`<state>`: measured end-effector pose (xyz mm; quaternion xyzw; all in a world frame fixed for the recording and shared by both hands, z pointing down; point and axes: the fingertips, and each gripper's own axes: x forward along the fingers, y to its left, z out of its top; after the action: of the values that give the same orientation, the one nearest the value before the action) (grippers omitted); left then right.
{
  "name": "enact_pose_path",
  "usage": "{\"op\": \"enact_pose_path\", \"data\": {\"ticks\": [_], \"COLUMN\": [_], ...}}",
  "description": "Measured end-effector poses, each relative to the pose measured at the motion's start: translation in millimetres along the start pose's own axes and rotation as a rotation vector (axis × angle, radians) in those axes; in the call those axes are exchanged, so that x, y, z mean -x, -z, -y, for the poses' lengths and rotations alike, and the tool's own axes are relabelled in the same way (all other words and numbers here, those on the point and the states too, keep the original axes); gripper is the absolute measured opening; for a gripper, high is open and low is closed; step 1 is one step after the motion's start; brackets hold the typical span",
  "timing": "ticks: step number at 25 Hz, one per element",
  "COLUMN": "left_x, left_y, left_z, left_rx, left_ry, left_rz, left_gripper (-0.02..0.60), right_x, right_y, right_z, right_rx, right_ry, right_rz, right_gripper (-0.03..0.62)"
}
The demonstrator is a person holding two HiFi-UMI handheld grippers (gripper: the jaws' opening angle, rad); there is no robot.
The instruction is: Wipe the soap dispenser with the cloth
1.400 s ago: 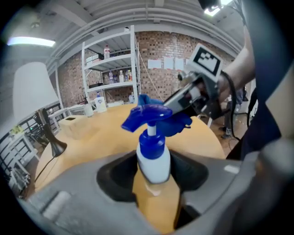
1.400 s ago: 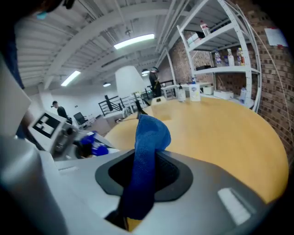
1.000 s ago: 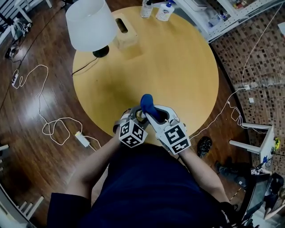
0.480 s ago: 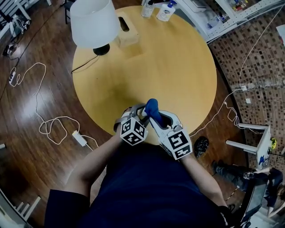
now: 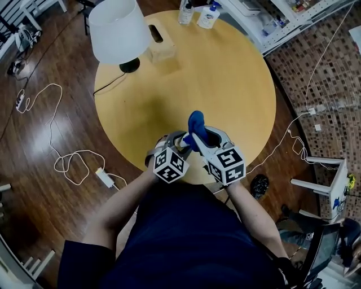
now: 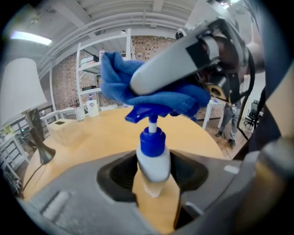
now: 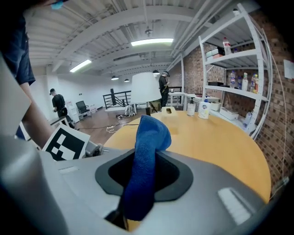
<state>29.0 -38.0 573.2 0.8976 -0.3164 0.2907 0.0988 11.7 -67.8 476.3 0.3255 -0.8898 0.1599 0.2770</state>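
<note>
A white soap dispenser with a blue pump head stands upright between the jaws of my left gripper, which is shut on its body. My right gripper is shut on a blue cloth that sticks up out of its jaws. In the left gripper view the cloth lies on top of the pump head, with the right gripper reaching in from the right. In the head view both grippers meet at the near edge of the round wooden table, left gripper beside right gripper, with the cloth above them; the dispenser is mostly hidden there.
A lamp with a white shade and a wooden tissue box stand at the far left of the table. Two bottles sit at its far edge. Cables lie on the floor to the left, and shelving stands to the right.
My right gripper has shifted a little across the dispenser's top and rolled, carrying the cloth with it. The left gripper and the dispenser have stayed put.
</note>
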Motion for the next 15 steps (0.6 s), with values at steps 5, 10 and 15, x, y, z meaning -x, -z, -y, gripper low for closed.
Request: {"op": "enact_pose_path", "data": {"ticks": [5, 10, 15], "left_x": [10, 23, 18], "left_y": [3, -3, 4], "left_z": [0, 3, -2], "left_rx": [-0.006, -0.029, -0.128], "left_ry": [-0.017, -0.029, -0.061], "left_rz": [-0.072, -0.121, -0.179], "left_gripper": [0.254, 0.267, 0.196], "right_x": [16, 17, -9], "right_y": [22, 56, 50], "right_z": [24, 34, 11], "right_rx": [-0.117, -0.205, -0.156], "right_ry": [0.047, 0.037, -0.082], "right_rz": [0.003, -0.023, 0.036], "right_gripper": [0.104, 0.104, 0.104]}}
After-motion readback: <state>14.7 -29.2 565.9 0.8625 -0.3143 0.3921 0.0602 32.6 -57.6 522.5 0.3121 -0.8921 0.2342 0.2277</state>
